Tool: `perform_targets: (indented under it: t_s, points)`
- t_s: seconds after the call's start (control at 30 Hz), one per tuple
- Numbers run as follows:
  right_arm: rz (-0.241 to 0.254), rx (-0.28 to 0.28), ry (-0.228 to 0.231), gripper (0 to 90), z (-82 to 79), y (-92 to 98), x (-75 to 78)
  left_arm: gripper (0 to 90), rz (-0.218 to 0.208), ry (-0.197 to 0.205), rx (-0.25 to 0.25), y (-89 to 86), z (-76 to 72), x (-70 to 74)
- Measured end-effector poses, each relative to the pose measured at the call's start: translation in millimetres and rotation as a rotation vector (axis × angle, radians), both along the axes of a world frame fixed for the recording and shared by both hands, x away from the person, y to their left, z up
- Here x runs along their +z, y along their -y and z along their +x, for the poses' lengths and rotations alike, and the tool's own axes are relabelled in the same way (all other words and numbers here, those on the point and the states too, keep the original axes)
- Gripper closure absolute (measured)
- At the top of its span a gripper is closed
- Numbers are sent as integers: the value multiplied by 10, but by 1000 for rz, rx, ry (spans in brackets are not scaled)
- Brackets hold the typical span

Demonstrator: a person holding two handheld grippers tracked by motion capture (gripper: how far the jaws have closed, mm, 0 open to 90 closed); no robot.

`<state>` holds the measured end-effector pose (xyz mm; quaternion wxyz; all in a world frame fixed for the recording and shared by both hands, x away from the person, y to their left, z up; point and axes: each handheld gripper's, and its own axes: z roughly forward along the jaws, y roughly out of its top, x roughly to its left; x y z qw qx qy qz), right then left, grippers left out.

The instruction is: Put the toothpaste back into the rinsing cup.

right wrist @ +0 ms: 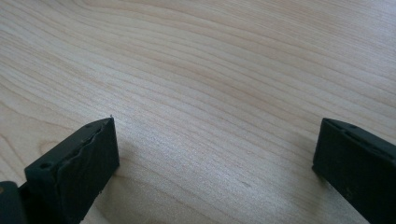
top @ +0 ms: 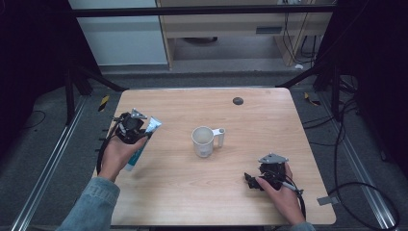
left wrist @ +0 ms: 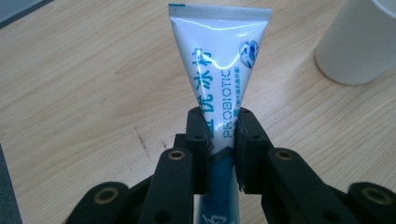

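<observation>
White toothpaste tube (left wrist: pixel 219 60) clamped in left gripper (left wrist: pixel 220 135), hand raised; right gripper (right wrist: pixel 215 154) jaws wide, resting on table (right wrist: pixel 210 70).

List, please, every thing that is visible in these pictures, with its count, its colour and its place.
toothpaste tube: one, white with teal print, clamped in the left gripper over the table's left side
mug: one, white, upright at the table's middle
table: one, light wood
round dark spot: one, near the table's far edge
left gripper: one, black, shut on the tube
right gripper: one, black, jaws apart, low at the table's near right
hands: two, one on each gripper
</observation>
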<state>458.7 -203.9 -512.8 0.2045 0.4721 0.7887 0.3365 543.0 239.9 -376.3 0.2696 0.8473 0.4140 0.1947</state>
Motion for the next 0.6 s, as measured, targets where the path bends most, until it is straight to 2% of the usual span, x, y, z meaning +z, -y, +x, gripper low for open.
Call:
perform_targets:
  t_s: [0.27,0.6]
  points:
    - [0,0,0,4,0,0,0,773,-41,47,-21,204,-6,137]
    - [1,-1,-1,4,-1,-1,0,773,-65,86,-59,474,4,294]
